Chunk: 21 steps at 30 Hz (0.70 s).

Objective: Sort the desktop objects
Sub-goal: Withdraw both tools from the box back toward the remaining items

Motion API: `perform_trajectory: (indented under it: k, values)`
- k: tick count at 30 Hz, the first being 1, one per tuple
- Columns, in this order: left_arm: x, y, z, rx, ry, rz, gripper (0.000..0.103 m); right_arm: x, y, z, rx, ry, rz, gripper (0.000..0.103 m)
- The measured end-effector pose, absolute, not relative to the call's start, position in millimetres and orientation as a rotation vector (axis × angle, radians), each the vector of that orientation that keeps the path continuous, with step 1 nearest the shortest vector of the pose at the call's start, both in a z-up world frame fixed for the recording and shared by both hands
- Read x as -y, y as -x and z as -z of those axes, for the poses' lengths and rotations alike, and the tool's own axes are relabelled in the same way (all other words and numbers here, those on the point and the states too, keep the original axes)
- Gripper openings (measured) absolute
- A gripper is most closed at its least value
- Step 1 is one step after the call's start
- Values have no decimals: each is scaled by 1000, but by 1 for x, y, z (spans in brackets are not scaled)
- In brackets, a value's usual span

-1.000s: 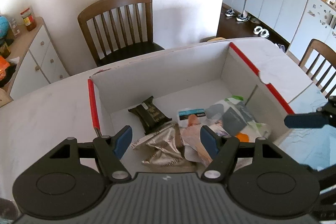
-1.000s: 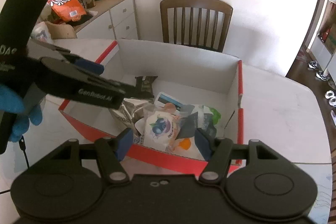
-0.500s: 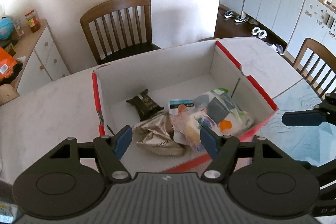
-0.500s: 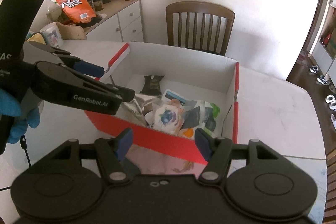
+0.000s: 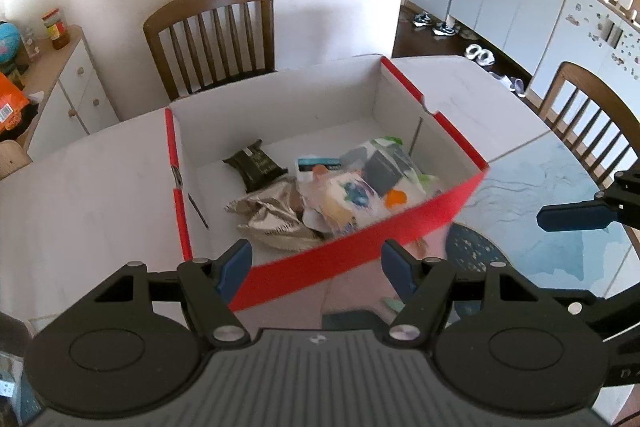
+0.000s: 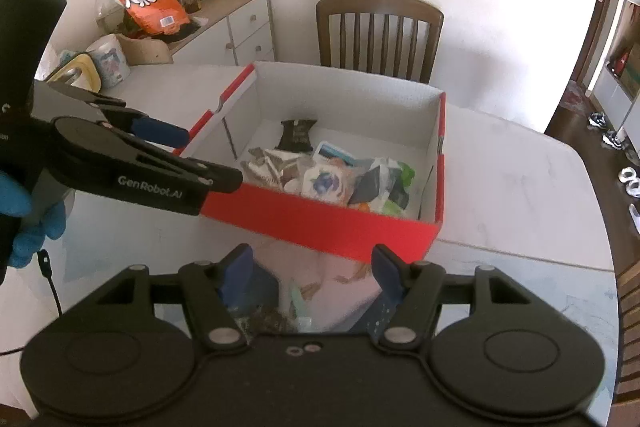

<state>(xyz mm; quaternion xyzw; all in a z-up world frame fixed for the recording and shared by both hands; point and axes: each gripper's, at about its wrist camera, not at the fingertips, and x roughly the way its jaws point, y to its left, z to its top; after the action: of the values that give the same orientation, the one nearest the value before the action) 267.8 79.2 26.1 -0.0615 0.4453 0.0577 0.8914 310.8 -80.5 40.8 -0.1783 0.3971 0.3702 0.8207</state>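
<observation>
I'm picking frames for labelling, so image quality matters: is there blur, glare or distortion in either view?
Left wrist view: the red box has a smeared near wall; cabinets bend with the fisheye. Right wrist view: the packets in the box are soft, and the wall above is washed out.

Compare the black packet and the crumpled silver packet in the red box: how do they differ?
The black packet is dark, matte and fairly flat; the silver packet is shiny and heavily crumpled. The black packet lies farther back, mostly on bare box floor; the silver packet sits nearer the front wall, against the pile of wrappers. Both lie inside the red box.
</observation>
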Motion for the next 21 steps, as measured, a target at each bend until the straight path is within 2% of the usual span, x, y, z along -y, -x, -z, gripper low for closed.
perform_trajectory:
  k: [21]
  values:
    - [-38, -214, -7, -903, 70, -40, 71, 119, -258, -27, -938, 333, -798, 67]
